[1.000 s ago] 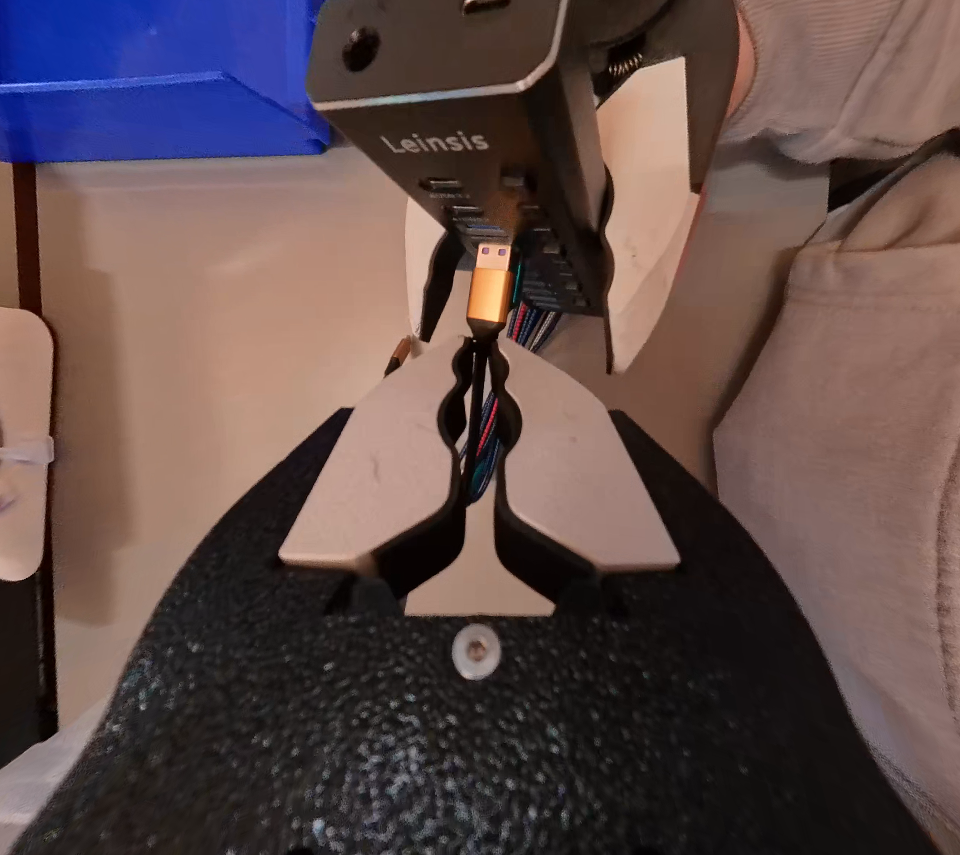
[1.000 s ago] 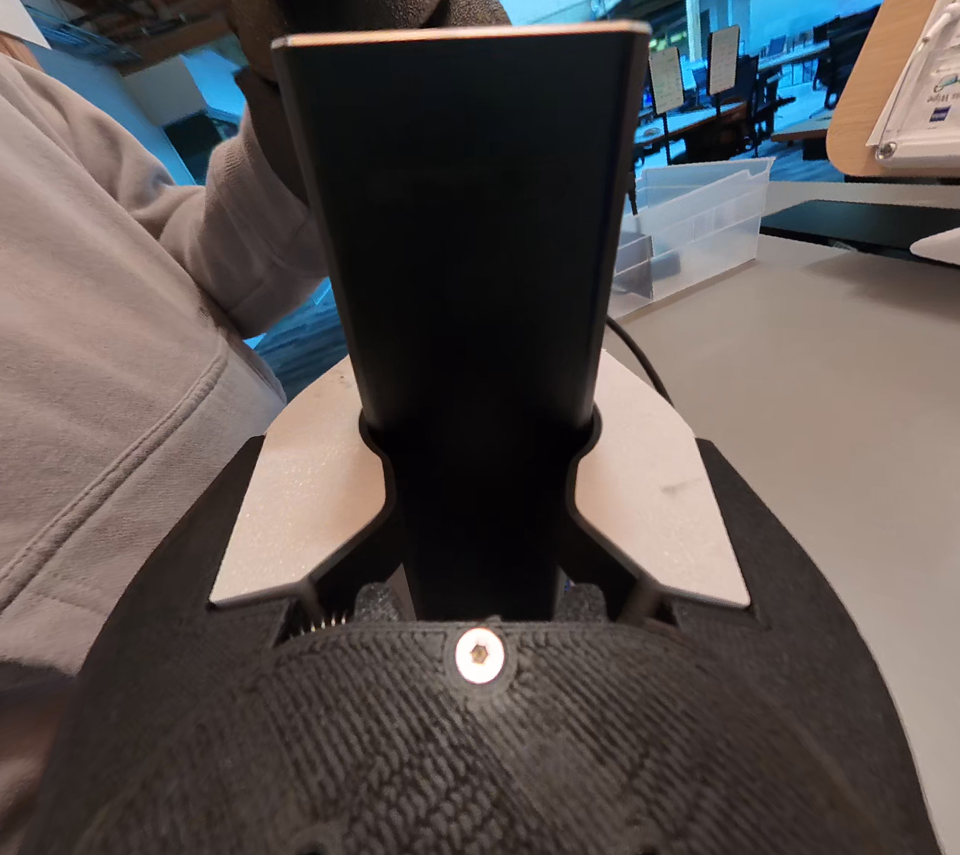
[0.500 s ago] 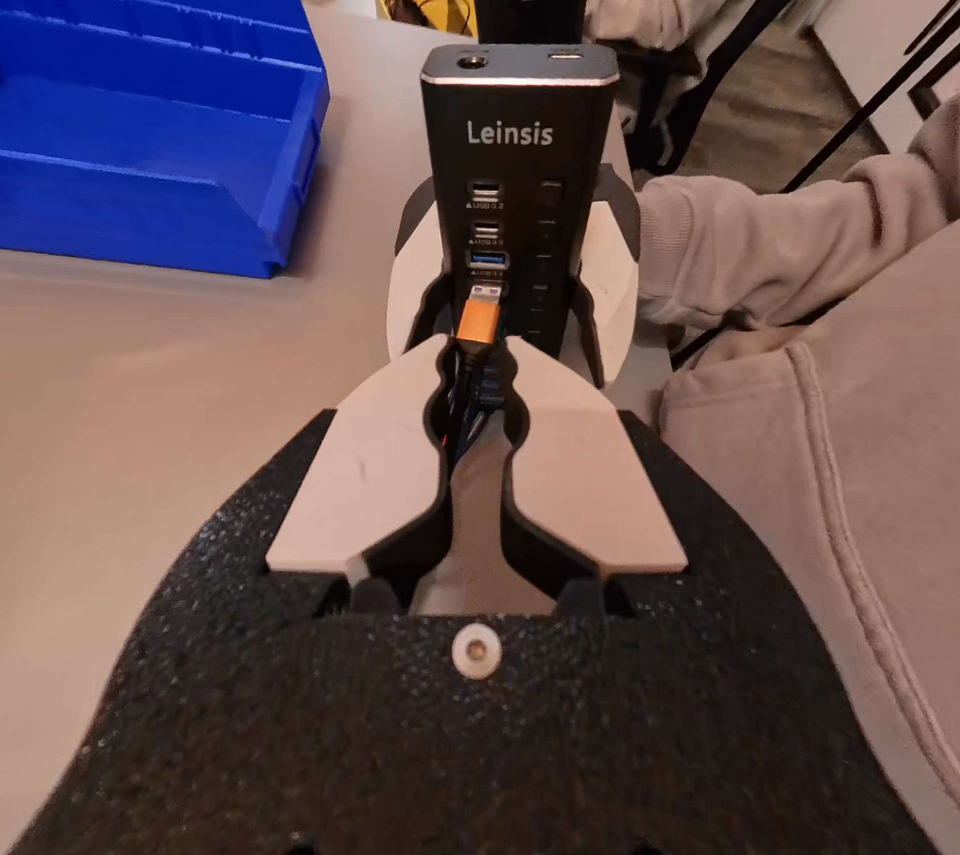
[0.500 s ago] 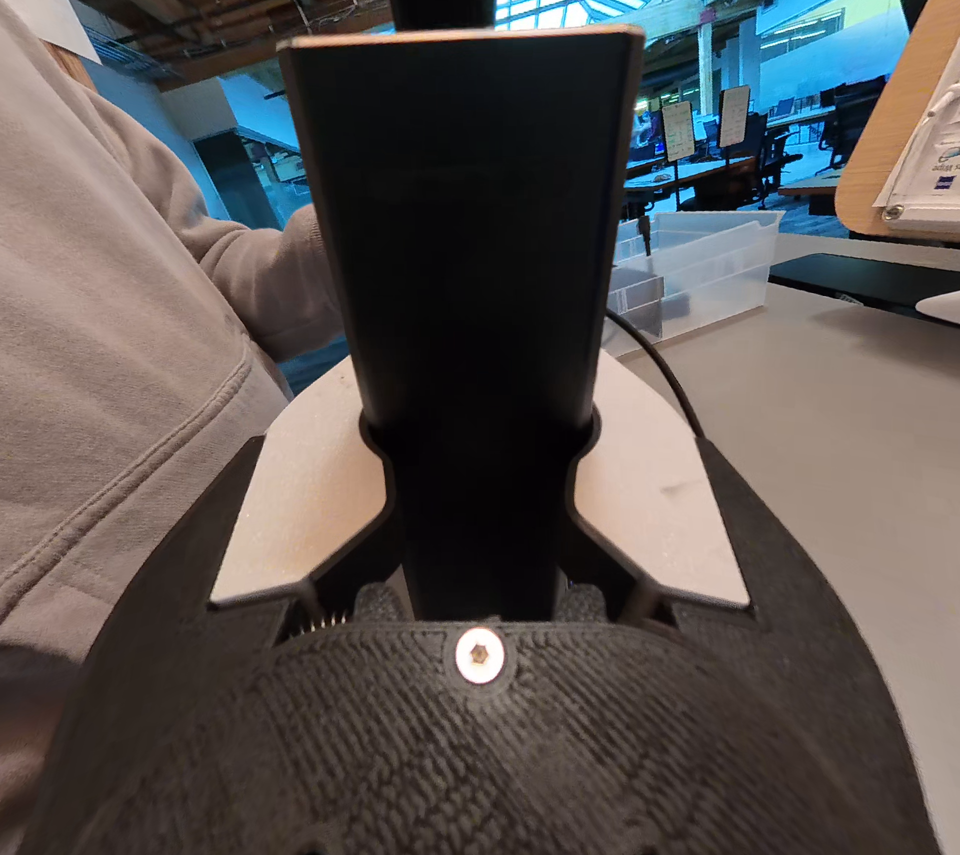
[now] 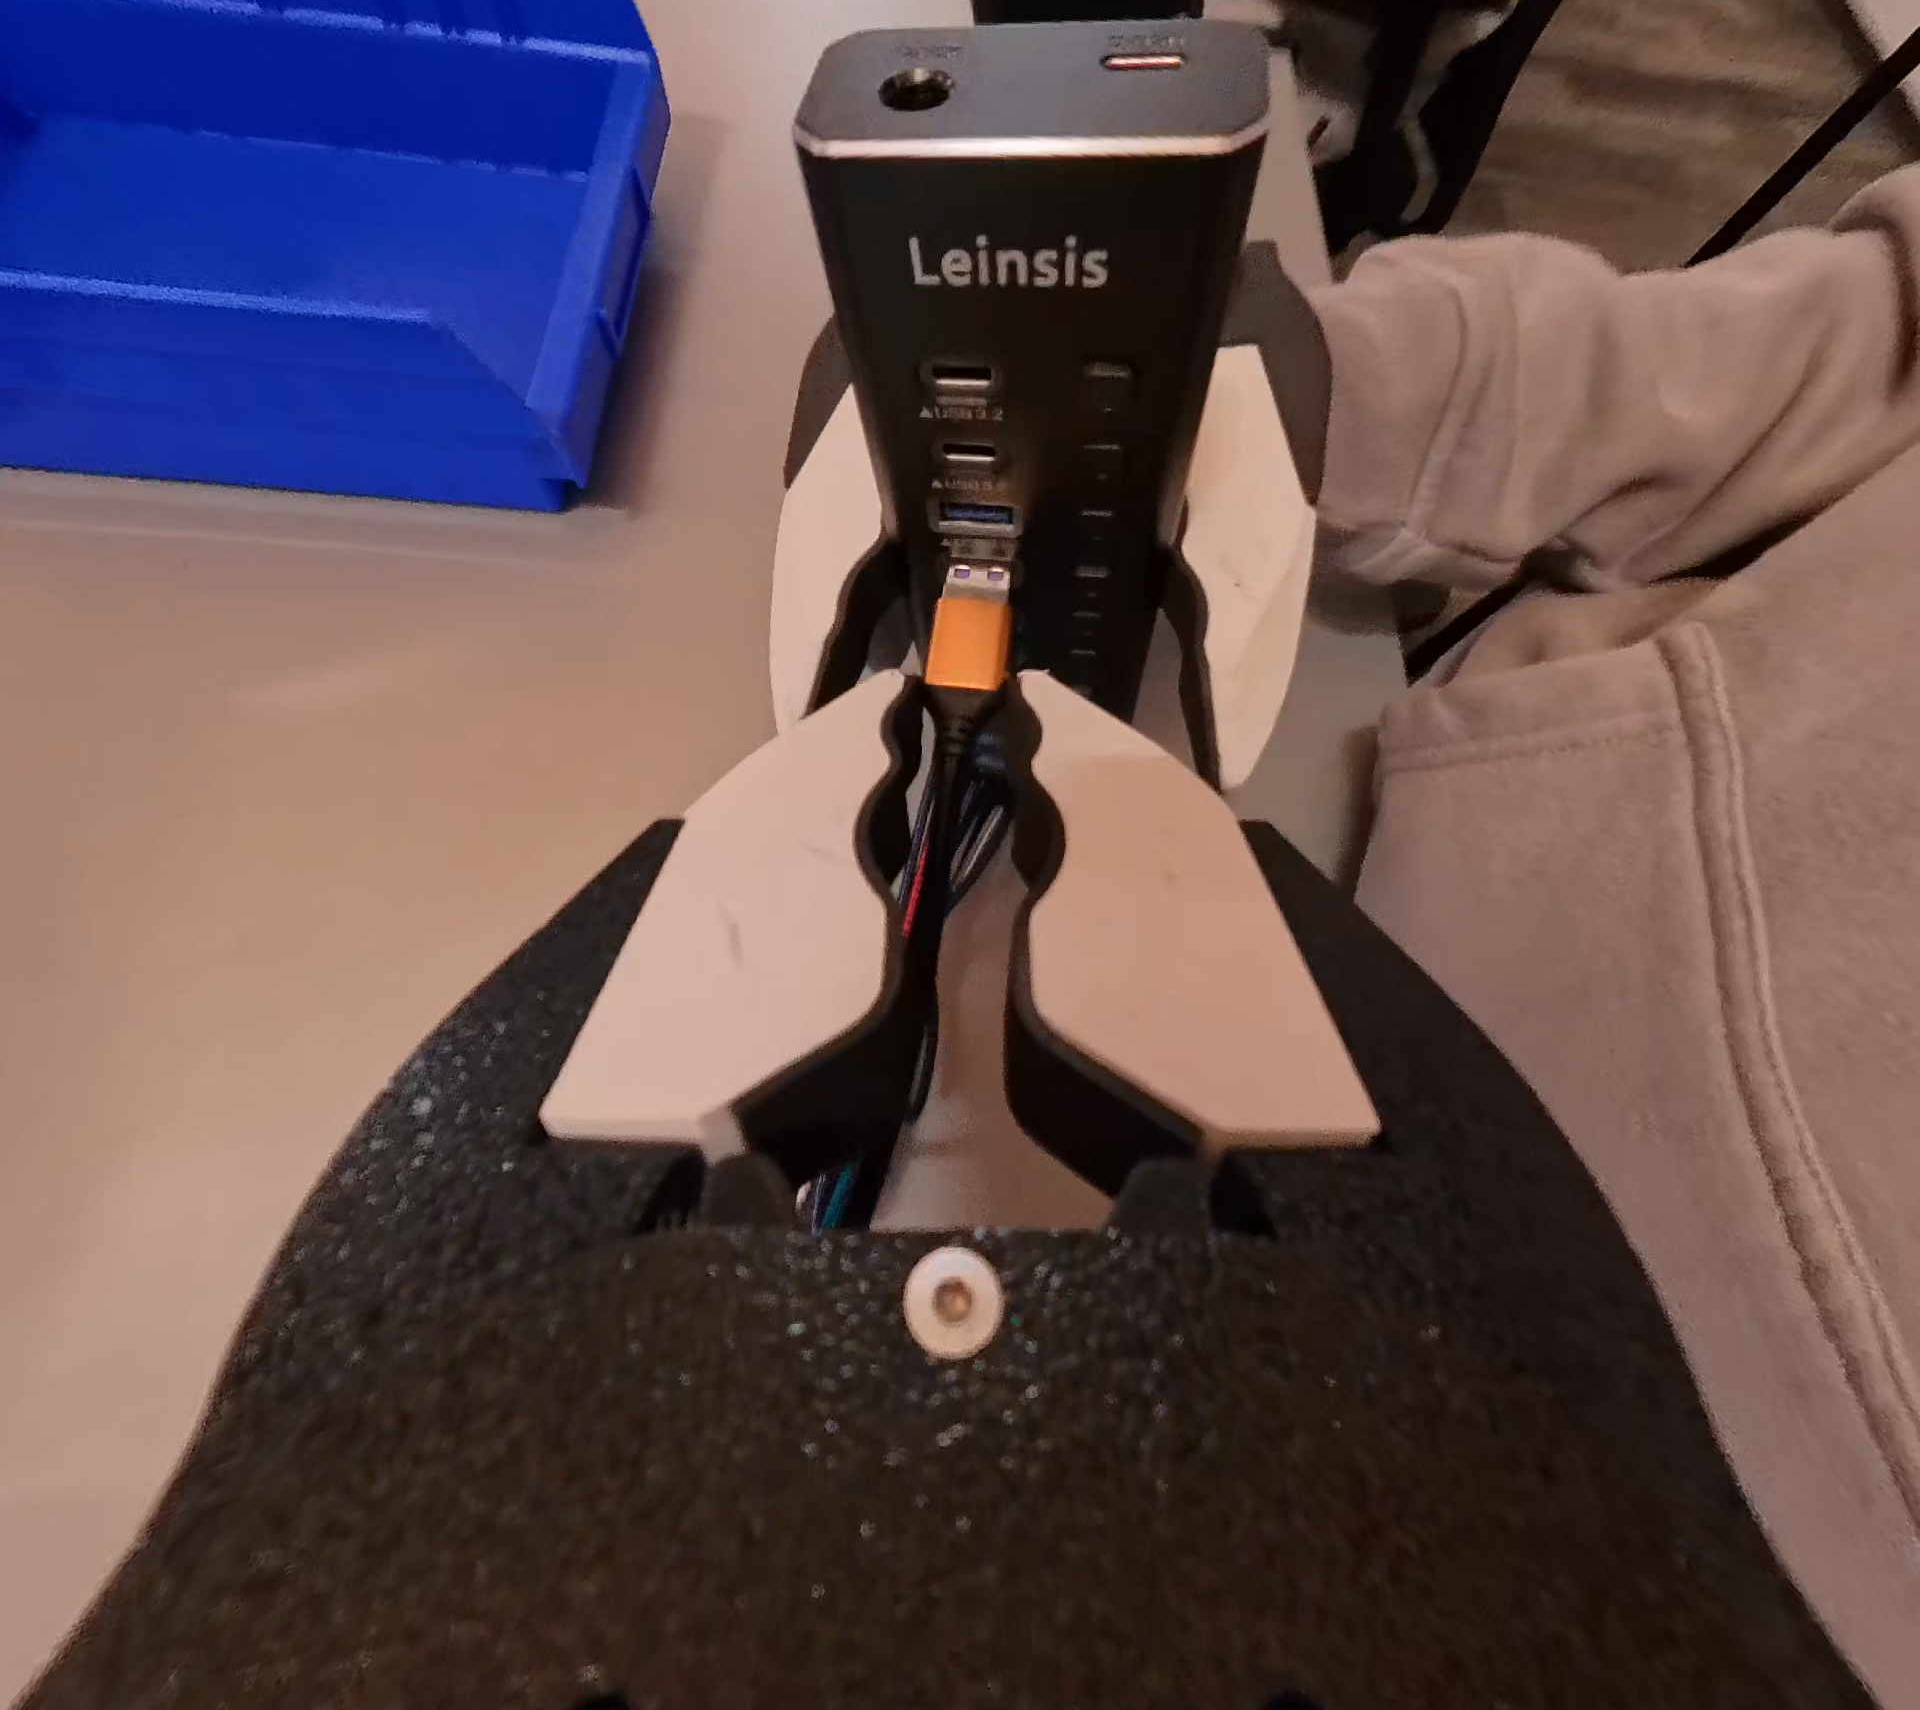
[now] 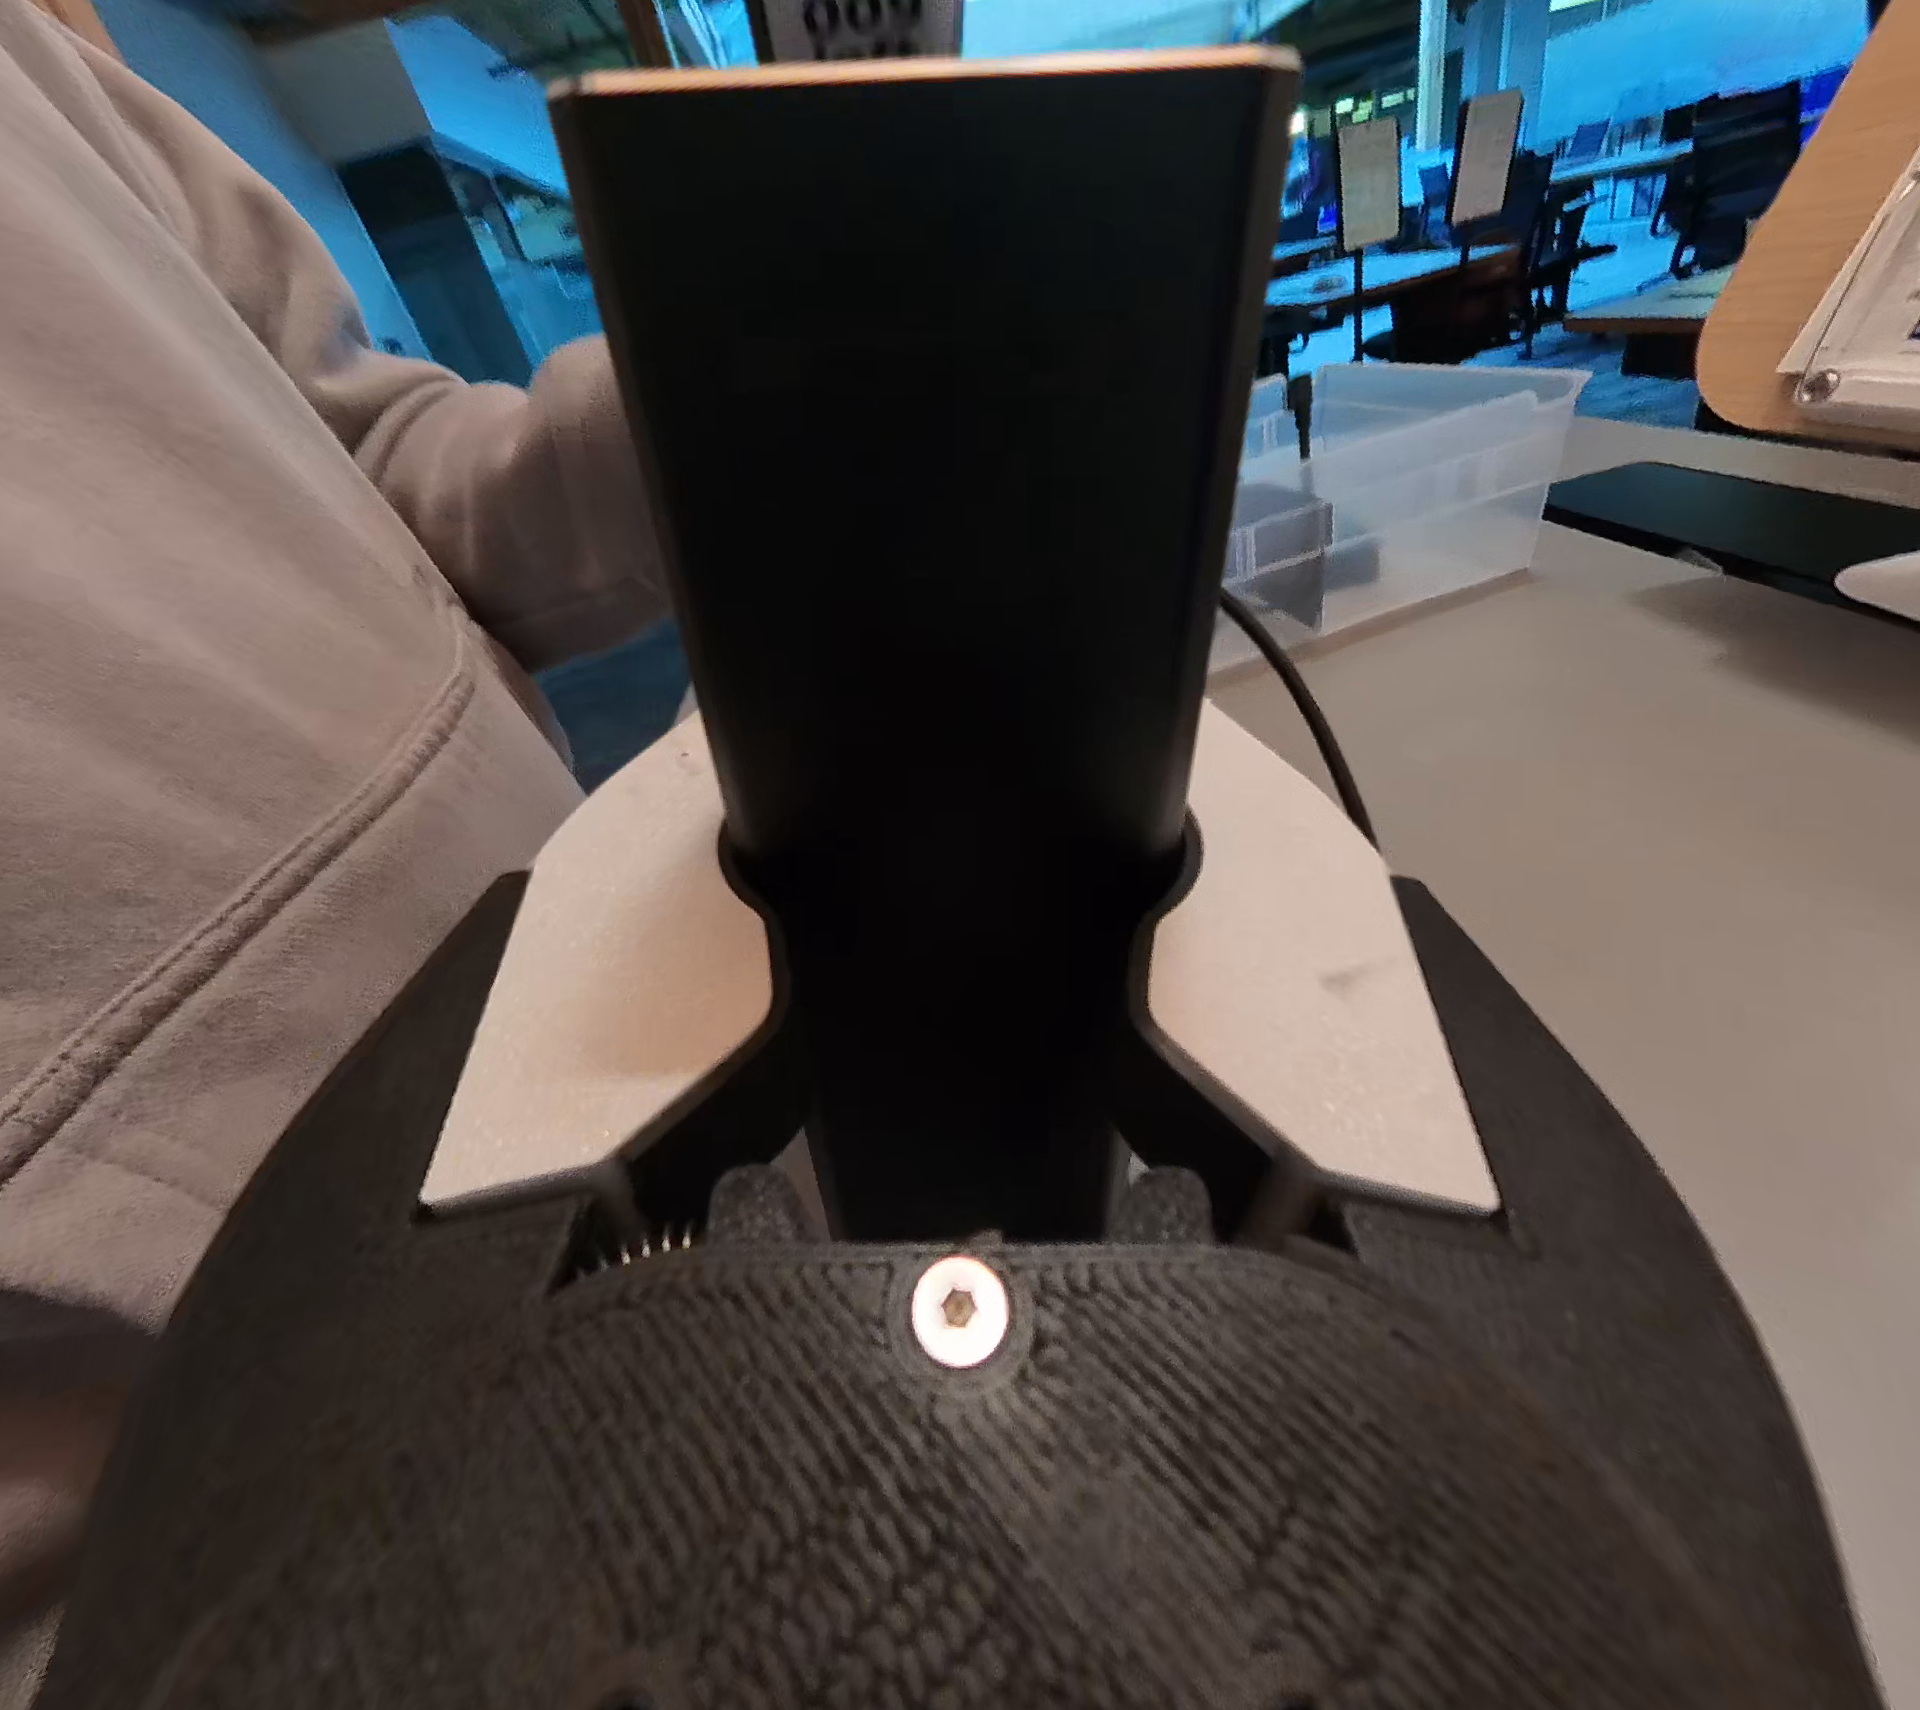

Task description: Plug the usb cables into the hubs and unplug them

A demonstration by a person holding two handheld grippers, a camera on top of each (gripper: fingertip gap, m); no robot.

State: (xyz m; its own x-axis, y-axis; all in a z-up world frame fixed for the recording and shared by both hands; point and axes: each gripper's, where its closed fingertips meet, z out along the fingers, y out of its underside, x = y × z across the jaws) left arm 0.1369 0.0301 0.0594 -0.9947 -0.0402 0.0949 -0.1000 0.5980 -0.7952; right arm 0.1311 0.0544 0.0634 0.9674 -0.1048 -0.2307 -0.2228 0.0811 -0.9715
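Observation:
A black USB hub (image 5: 1039, 226) stands upright in the left wrist view, its port face towards me, held at its base by my right gripper (image 5: 1039, 621). My left gripper (image 5: 961, 704) is shut on a braided USB cable just behind its orange plug (image 5: 971, 637). The plug's metal tip sits at a USB-A port below the blue one; how deep it sits I cannot tell. In the right wrist view my right gripper (image 6: 961, 839) is shut on the hub's plain back (image 6: 935, 434).
A blue bin (image 5: 291, 185) stands on the grey table (image 5: 312, 777) at the left. A clear plastic bin (image 6: 1434, 476) and a thin black cable (image 6: 1299, 704) lie on the table right of the hub. A person's beige sleeve (image 5: 1558, 413) is close on the right.
The hub swung from tilted to upright with its port face square to me. The orange plug stayed at the same port. Both grips held.

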